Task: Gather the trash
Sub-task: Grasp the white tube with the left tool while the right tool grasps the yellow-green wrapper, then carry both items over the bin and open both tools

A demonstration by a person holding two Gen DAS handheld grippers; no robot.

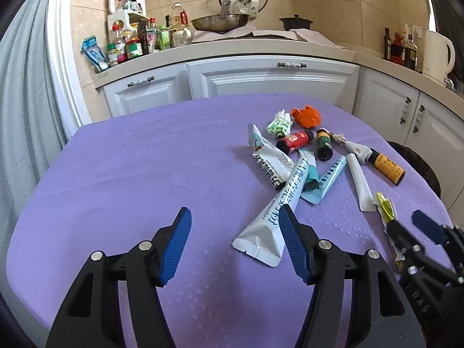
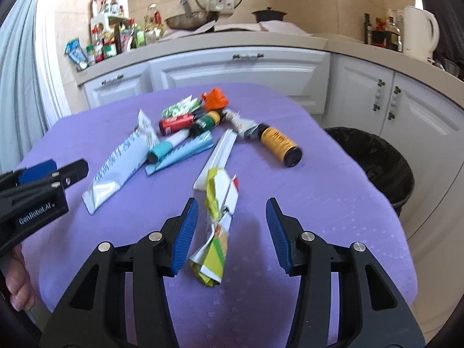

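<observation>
the crumpled yellow-green wrapper (image 2: 218,233) lies on the purple tablecloth (image 2: 333,203) in the lower middle of the right wrist view, between the spread jaws of the right gripper (image 2: 232,232) but closer to the left-hand finger (image 2: 182,237), which looks just beside it and may be brushing it. it looks like thin foil or paper, twisted at the waist, so very light, soft and likely to crush rather than resist; the twisted middle is probably the firmest place to pinch, and a shallow bite at a loose flap could let it slip out. the right gripper is held low over the cloth, pointing toward the top of the frame, tilted down a little

the rest of the trash sits in a loose heap in the middle of that view: a big white tube (image 2: 121,162), a white stick sachet (image 2: 216,159), a yellow-label bottle (image 2: 279,143) lying on its side, an orange scrap (image 2: 215,100). the bottle would be stiffer, heavier and apt to roll. a black-lined bin (image 2: 377,156) stands past the table edge at the right of the frame

in the left wrist view the left gripper (image 1: 235,243) is also spread wide and grips nothing, its right-hand finger (image 1: 293,243) overlapping the wide end of the white tube, whether touching i cannot tell
</observation>
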